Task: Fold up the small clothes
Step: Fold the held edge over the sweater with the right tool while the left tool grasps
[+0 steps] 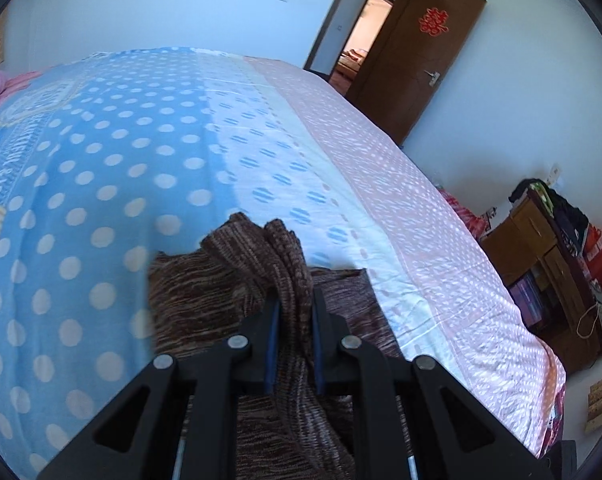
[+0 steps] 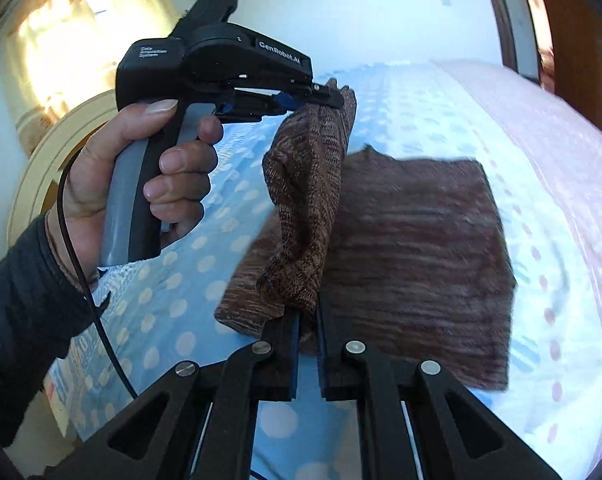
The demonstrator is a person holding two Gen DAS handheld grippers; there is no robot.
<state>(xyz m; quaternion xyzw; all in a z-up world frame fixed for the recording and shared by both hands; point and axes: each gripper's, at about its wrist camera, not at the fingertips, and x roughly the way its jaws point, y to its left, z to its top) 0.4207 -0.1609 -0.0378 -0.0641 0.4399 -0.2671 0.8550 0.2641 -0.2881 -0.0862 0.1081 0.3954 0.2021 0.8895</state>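
A brown knitted garment (image 2: 421, 248) lies on the bed, with its left part lifted into a fold (image 2: 309, 200). My left gripper (image 1: 295, 300) is shut on the far end of that lifted edge; it also shows in the right wrist view (image 2: 333, 98), held by a hand. My right gripper (image 2: 309, 312) is shut on the near end of the same edge. The garment (image 1: 229, 292) hangs between the two grippers a little above the flat part.
The bed cover (image 1: 101, 200) is blue with white dots, with a pink band (image 1: 401, 208) on the right side. An open brown door (image 1: 421, 60) and a wooden cabinet (image 1: 541, 264) with clutter stand beyond the bed's right edge. A round cream headboard (image 2: 53, 168) is at the left.
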